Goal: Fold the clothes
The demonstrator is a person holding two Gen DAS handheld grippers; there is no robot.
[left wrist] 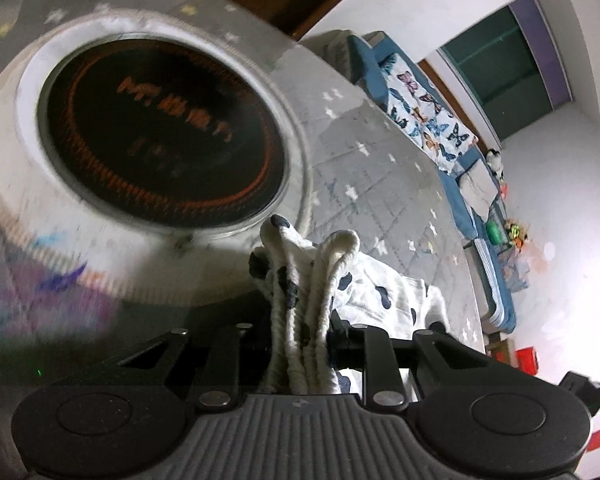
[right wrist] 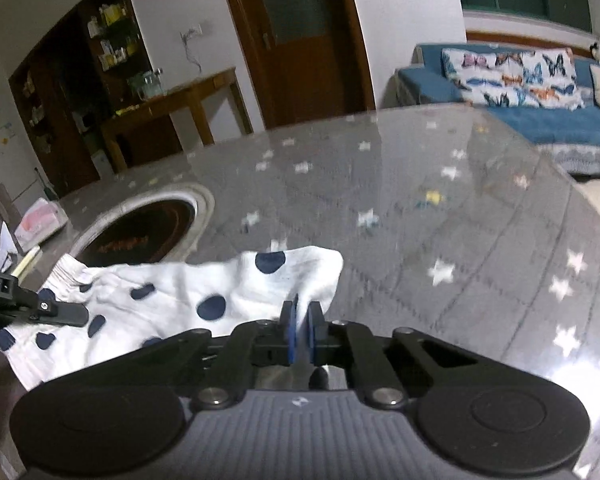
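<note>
A small white garment with dark blue dots hangs stretched between both grippers above a round table. My right gripper is shut on its lower edge, the cloth pinched between the blue pads. My left gripper is shut on the bunched elastic waistband; the fingertips are hidden by the cloth. The left gripper also shows in the right wrist view at the far left, on the waistband end.
A round black cooktop with a white rim is set into the table's middle, close to the garment. A tissue pack lies at the table's far left. A blue sofa with butterfly cushions stands behind the table.
</note>
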